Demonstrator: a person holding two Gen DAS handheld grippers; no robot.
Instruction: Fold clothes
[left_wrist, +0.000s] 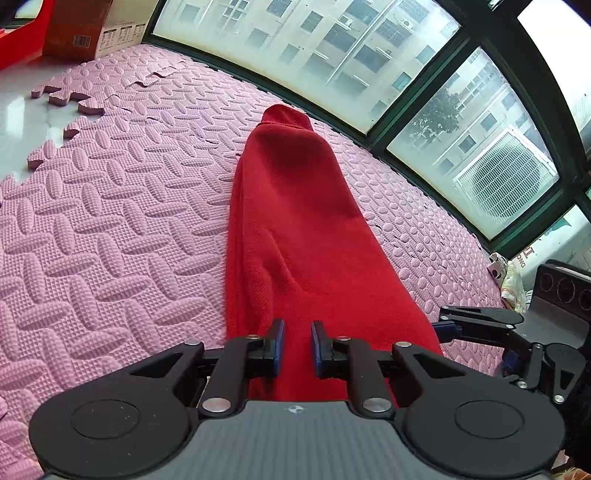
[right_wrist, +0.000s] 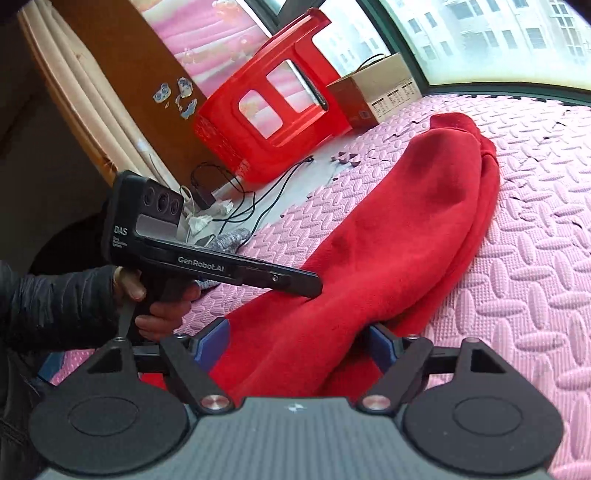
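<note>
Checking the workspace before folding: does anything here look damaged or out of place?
Yes. The pink foam mat has loose, lifted puzzle pieces at its far-left edge, leaving bare floor. A red stool lies tipped on its side beside tangled cables. The red sweater lies flat.

Red sweater (left_wrist: 291, 229) on pink foam mat (left_wrist: 110, 240).
The mat's tiles carry embossed herringbone ovals, dots nearer the window; a red stool (right_wrist: 269, 122) and brown box (right_wrist: 373, 92) stand beyond; gripper fingers (left_wrist: 277, 341) black, blue-padded.

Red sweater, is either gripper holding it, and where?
Neither clearly grips the red sweater; both the left gripper and right gripper stand open over its near end.
</note>
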